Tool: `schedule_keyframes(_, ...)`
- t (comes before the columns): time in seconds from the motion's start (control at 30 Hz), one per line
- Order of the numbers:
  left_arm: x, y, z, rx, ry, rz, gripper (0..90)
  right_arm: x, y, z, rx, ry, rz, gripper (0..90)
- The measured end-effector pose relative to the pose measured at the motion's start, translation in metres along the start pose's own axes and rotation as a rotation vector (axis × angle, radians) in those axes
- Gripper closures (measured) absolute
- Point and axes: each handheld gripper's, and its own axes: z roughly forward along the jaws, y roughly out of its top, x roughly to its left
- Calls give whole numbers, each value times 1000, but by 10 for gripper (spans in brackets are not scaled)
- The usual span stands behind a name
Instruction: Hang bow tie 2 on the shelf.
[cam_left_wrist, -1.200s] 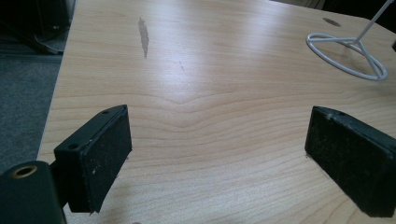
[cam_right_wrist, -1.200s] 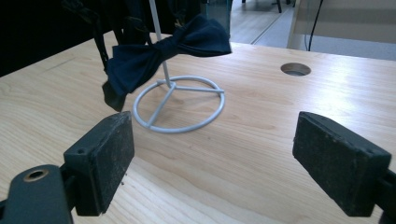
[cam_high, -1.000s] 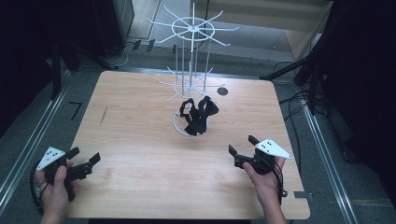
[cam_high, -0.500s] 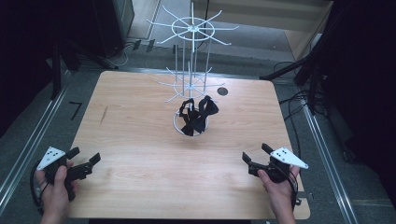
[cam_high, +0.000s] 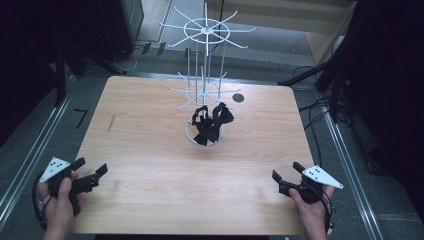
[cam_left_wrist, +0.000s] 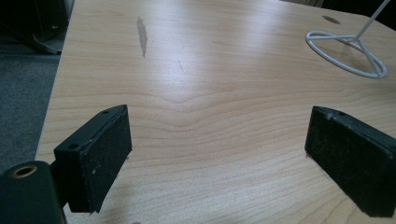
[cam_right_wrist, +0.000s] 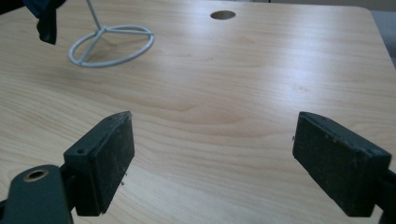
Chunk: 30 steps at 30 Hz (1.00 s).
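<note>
Left gripper (cam_high: 92, 174): jaws stand wide apart, nothing between them. In the left gripper view, the left gripper (cam_left_wrist: 217, 154) shows bare wooden table (cam_left_wrist: 210, 84) between its two black pads (cam_left_wrist: 112, 154). It is held in the person's left hand (cam_high: 60, 197) at the near left corner of the table (cam_high: 150, 200), pointing toward the middle.

Right gripper (cam_high: 286, 175): jaws likewise wide apart and empty. In the right gripper view, the right gripper (cam_right_wrist: 212, 154) has only wood grain between its pads (cam_right_wrist: 114, 154). It is held in the person's right hand (cam_high: 312, 210) at the near right corner, pointing inward.

Both grippers carry a grey three-cornered plate (cam_high: 54, 168) on top.

White wire display rack (cam_high: 204, 65): stands upright at the centre of the table's far half, well apart from both grippers. Its round wire base ring (cam_high: 205, 135) rests on the wood; the same ring appears at the upper right of the left gripper view (cam_left_wrist: 348, 51) and the upper left of the right gripper view (cam_right_wrist: 112, 44).

Black fabric items (cam_high: 210, 122): hang bunched on the rack's lower arms, above the base ring. Their exact kind cannot be told. One dark edge (cam_right_wrist: 45, 21) shows at the top left of the right gripper view.

A dark round hole (cam_high: 238, 97) lies in the tabletop just right of the rack, and a dark scuff mark (cam_high: 111, 123) toward the left side.
</note>
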Motion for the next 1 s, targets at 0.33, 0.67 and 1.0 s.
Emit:
schedule_keyframes(0.33,0,0,0,-1,1,1,77,-16,-19,-16,54,-54,0,132)
schedule_keyframes(0.67,0,0,0,-1,-1,6,77,-32,-34,-28,75,-76,29,135)
schedule_keyframes(1.0,0,0,0,2,0,9,77,-37,-40,-31,91,-72,51,137)
